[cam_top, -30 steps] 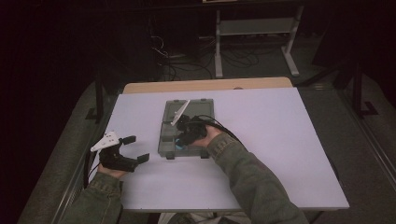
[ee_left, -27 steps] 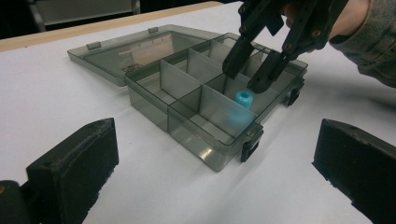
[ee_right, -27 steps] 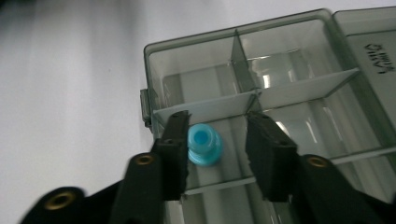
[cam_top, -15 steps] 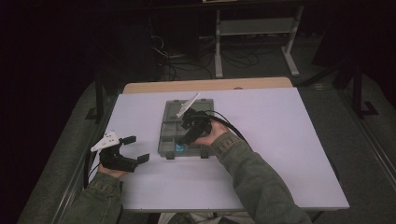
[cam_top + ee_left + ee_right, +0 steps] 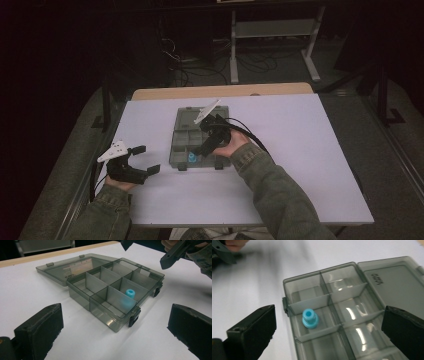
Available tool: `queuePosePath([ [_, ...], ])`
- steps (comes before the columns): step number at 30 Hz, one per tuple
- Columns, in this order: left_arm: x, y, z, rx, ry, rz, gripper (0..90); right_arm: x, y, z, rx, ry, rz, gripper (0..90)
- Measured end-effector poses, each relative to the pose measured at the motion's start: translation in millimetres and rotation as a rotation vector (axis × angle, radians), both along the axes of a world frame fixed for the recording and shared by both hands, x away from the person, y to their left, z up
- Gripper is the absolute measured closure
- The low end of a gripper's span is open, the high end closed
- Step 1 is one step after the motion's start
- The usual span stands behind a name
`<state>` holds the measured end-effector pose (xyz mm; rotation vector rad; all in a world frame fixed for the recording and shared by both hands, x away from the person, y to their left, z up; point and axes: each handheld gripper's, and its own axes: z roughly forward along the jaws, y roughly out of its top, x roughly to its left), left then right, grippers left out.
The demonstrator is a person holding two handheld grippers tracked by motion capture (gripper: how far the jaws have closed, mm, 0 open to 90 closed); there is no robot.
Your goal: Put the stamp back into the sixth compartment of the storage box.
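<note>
The white table (image 5: 300,165) is carrying all the work, and a grey floor and a metal stand (image 5: 272,30) are lying beyond its 12 o'clock edge.

A smoky, see-through plastic box (image 5: 186,135) is sitting near the table's centre, with its lid (image 5: 72,265) lying open and flat toward 12 o'clock. Thin walls are dividing the box into small compartments. Its latches (image 5: 133,317) are hanging on the 6 o'clock side.

The right gripper (image 5: 202,147) is hovering just above the box, jaws spread wide and holding nothing. The left gripper (image 5: 145,162) is waiting at 9 o'clock of the box, well apart from it, jaws also wide and empty.

A small blue plug (image 5: 309,318) is standing upright in a compartment along the 6 o'clock row of the box, beside the latch wall. It is showing a narrow neck above a broader base.

Handling judgement: the plug is looking light and slightly rubbery, so it is likely to tolerate a firm pinch but may tip or roll if nudged. The broader base is offering the surest hold, with the jaws descending between the dividers. The box is appearing light and rigid, so it is liable to slide on the smooth table; steadying its outer wall is advisable.
</note>
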<state>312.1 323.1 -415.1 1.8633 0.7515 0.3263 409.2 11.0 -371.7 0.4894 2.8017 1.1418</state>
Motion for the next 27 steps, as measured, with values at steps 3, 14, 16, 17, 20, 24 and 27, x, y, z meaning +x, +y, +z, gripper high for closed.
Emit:
queuePosePath([
  [3,-0.2,-0.1,0.2,-0.001,-0.001,0.0,0.0,-2.5,-5.5,2.8,0.001,-0.013,-0.013,0.0],
  [14,0.0,-0.2,0.0,-0.001,-0.001,0.001,0.0,-8.2,-33.9,8.8,0.034,-0.029,-0.05,0.0],
  [16,0.3,-0.1,-0.2,0.0,0.002,0.002,0.0,-8.8,-39.7,8.4,0.044,-0.024,-0.056,0.0],
  [17,0.3,-0.2,-0.2,0.0,0.002,0.003,0.0,-9.3,-42.7,8.2,0.047,-0.024,-0.061,0.0],
  [20,0.3,-0.2,-0.2,0.0,0.002,0.004,0.0,-10.6,-51.9,6.8,0.062,-0.022,-0.071,0.0],
  [24,0.5,-0.1,-0.3,0.001,0.002,0.004,0.0,-11.7,-63.4,4.4,0.073,-0.017,-0.088,0.0],
  [27,0.7,0.0,-0.5,0.0,0.004,0.006,0.0,-12.3,-69.9,3.0,0.078,-0.012,-0.096,0.0],
])
